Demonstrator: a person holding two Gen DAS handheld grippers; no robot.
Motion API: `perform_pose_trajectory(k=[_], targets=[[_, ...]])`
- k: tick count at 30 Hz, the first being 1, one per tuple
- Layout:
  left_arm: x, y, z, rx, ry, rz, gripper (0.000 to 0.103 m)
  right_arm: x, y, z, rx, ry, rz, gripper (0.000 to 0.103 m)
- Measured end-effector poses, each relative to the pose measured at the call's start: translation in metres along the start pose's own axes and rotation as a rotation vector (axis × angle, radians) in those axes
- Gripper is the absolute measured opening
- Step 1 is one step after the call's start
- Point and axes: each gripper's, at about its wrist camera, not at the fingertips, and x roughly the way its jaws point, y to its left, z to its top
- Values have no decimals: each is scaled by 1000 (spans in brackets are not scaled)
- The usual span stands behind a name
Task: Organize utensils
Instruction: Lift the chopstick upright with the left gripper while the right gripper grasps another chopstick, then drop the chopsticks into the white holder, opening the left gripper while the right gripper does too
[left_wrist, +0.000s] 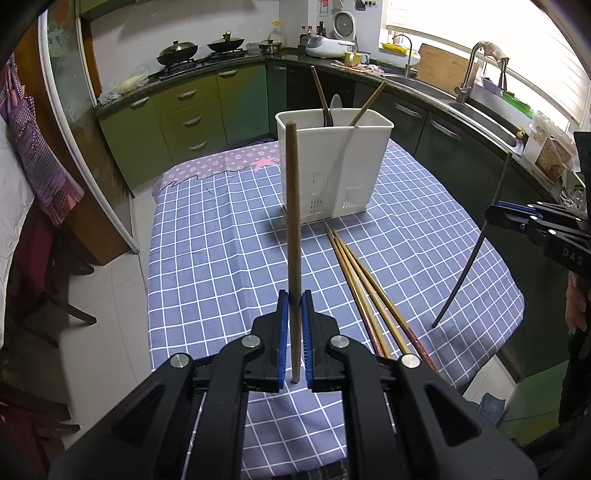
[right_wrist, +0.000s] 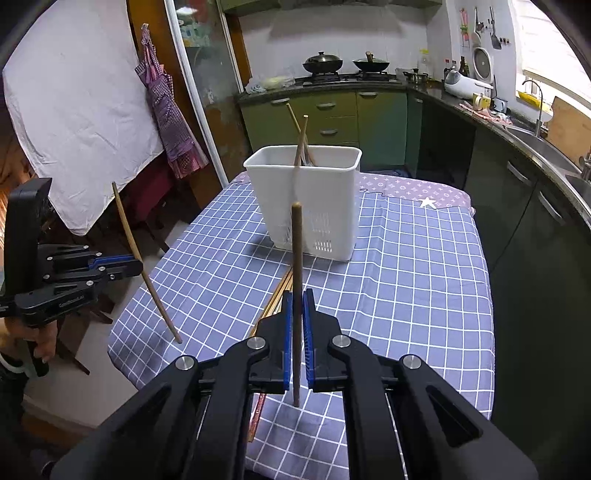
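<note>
My left gripper (left_wrist: 294, 295) is shut on a light wooden chopstick (left_wrist: 292, 221) that stands upright between its blue pads. It shows at the left of the right wrist view too, left gripper (right_wrist: 139, 265) with its chopstick (right_wrist: 125, 221). My right gripper (right_wrist: 297, 293) is shut on a darker chopstick (right_wrist: 296, 251), also upright. It appears at the right edge of the left wrist view, right gripper (left_wrist: 489, 215) holding the dark chopstick (left_wrist: 469, 266) above the cloth. A white utensil holder (left_wrist: 332, 166) (right_wrist: 306, 199) stands beyond both grippers with a spoon and chopsticks inside. Several chopsticks (left_wrist: 365, 291) (right_wrist: 277, 295) lie loose on the checked tablecloth (left_wrist: 221, 258).
Green cabinets (left_wrist: 192, 110) and a counter with woks (left_wrist: 177, 50) run behind the table. A sink with a tap (left_wrist: 476, 107) lies along the right. Dark wooden chairs (left_wrist: 40, 273) stand off the table's left edge. An apron (right_wrist: 166, 110) hangs by the door.
</note>
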Motion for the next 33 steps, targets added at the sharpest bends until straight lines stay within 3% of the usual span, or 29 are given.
perform_pose_trajectory(k=[21,28,33], targets=[[-14,-8,22,24,-32,-13,7,-7,-4,-8,-3,-9,13,7],[-33,-14,59,42,-60,-30,7,-8,-5,-9,-2,-10,16,7],[-56,-21,107,69,-131,-10,7,-9,-8,-9,3,-13,22,7]])
